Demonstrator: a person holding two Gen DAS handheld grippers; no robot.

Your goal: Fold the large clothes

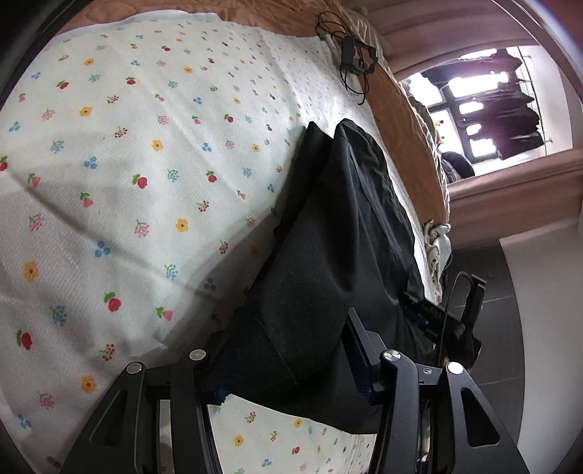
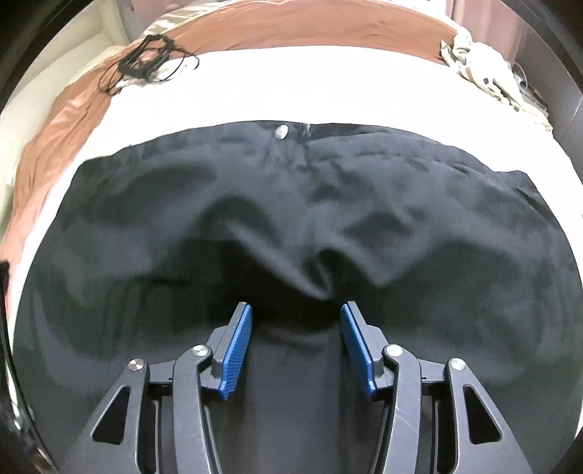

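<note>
Floral bedsheet (image 1: 145, 153), dark trousers (image 2: 291, 204), perhaps crumpled

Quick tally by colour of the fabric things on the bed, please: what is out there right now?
Black: 1, the trousers
White with flowers: 1, the floral sheet
Brown: 1, the quilt
Pale, crumpled: 1, the cloth heap at the bed's edge
Total: 4

Floral sheet (image 1: 145, 164) covers my bed, brown quilt (image 2: 291, 32) along its far edge. Tangled black cable (image 2: 145, 62) lies on the quilt. Crumpled pale cloth (image 2: 481, 69) sits at the corner.
</note>
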